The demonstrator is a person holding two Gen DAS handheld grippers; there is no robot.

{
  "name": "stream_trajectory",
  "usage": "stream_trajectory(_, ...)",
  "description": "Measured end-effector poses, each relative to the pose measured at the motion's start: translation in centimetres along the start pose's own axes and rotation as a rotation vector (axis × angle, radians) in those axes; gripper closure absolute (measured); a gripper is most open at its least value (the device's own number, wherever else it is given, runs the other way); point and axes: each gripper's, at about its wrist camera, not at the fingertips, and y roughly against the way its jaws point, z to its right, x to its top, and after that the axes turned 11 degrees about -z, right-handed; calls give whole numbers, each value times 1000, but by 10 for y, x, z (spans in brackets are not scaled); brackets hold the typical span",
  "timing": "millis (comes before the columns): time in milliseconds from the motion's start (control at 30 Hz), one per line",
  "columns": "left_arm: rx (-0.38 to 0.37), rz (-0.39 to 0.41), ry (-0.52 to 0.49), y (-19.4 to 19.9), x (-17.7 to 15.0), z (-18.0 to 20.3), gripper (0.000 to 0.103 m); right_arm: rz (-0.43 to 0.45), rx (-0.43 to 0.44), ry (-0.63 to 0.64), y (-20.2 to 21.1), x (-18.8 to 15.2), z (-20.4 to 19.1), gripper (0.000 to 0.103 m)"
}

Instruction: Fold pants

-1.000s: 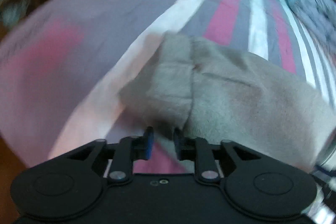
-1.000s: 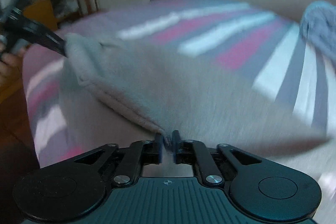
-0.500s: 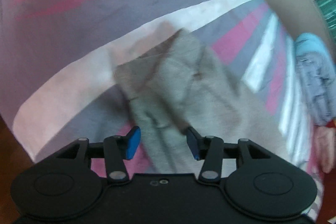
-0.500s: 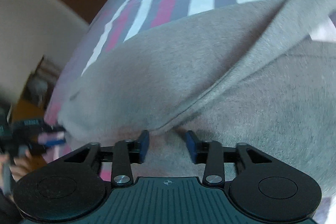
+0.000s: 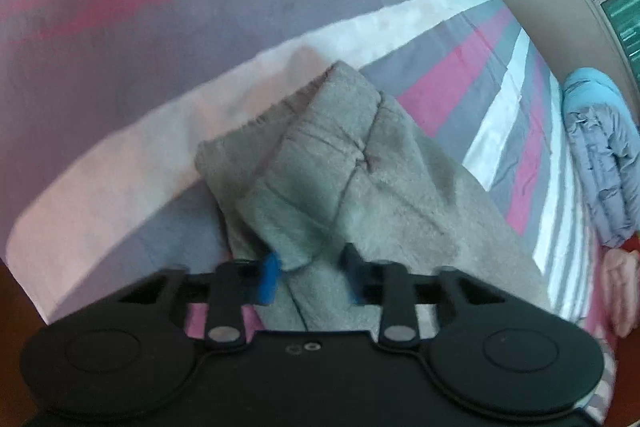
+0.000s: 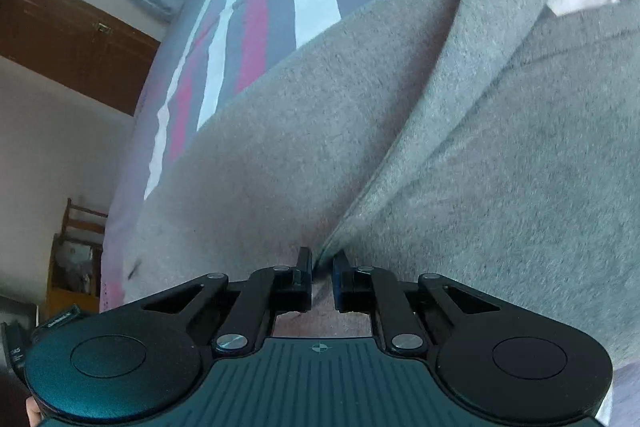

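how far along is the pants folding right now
Done: the grey fleece pants lie on the striped bedsheet with one layer already doubled over. In hand: the right gripper is nearly shut on a fold edge; the left gripper is open around the bunched end. Left: squaring it into a compact fold.

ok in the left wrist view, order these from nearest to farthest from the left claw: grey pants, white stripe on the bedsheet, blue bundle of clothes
1. grey pants: between the left claw fingers, right in front.
2. white stripe: just beyond the pants' far end, running off to the left.
3. blue bundle of clothes: far right, by the bed's edge.
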Motion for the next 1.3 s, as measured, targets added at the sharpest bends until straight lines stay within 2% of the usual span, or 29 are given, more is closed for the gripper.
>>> stream_trajectory(33, 1, 7, -9, 2, 0, 2, 84, 0, 3, 1, 2, -1, 2, 95)
stream_trajectory(167, 5, 44, -71, 16, 4, 11, 88, 38, 33, 43, 19, -5, 4, 96)
stream_trajectory(300, -24, 53, -92, 34, 20, 7, 88, 67, 68, 133, 34, -13, -22, 97)
stream_trajectory(367, -26, 29, -108, 33, 27, 3, 88, 74, 90, 181, 38, -21, -39, 98)
stream_trajectory(400, -28, 4, -98, 28, 29, -1, 88, 68, 104, 206, 39, -26, -45, 103)
stream_trajectory(500, 3, -60, -80, 5, 28, -13, 88, 30, 112, 246, 25, -47, -59, 103)
stream_trajectory(633, -38, -70, -33, -3, 25, -24, 88, -47, 73, 253, -5, -59, -52, 103)
stream_trajectory(733, 17, -49, -103, 0, 20, -9, 87, -48, 70, 206, -6, -51, -42, 101)
stream_trajectory(767, 32, -43, -117, 0, 19, -5, 87, -38, 65, 192, -2, -48, -39, 97)
stream_trajectory(800, 43, -36, -126, 0, 17, -1, 87, -27, 47, 173, 1, -42, -35, 79)
stream_trajectory(833, 55, -30, -138, 0, 16, 2, 87, -9, 33, 147, 5, -35, -31, 44)
stream_trajectory(867, 64, -26, -149, -1, 15, 5, 87, 15, 28, 123, 9, -30, -26, 30)
stream_trajectory(900, 70, -21, -156, 0, 15, 3, 87, 34, 24, 104, 13, -24, -22, 25)
stream_trajectory(1000, 71, -11, -165, 1, 13, 0, 87, 35, 42, 17, 15, -3, -17, 25)
stream_trajectory(1100, 67, -11, -172, 2, 12, -2, 87, 13, -10, -45, 2, 18, -21, 25)
stream_trajectory(1133, 66, -10, -175, 2, 11, -2, 85, 14, -34, -70, -3, 22, -24, 31)
stream_trajectory(1167, 65, -9, -176, 3, 11, -2, 85, 19, -41, -103, -6, 28, -23, 43)
stream_trajectory(1200, 62, -10, -174, 2, 10, -2, 85, 18, -47, -133, -9, 33, -23, 81)
stream_trajectory(1233, 58, -12, -172, 2, 10, -2, 85, 14, -50, -166, -11, 37, -20, 98)
stream_trajectory(1300, 50, -13, -163, 1, 11, -4, 85, 3, -44, -194, -15, 40, -14, 98)
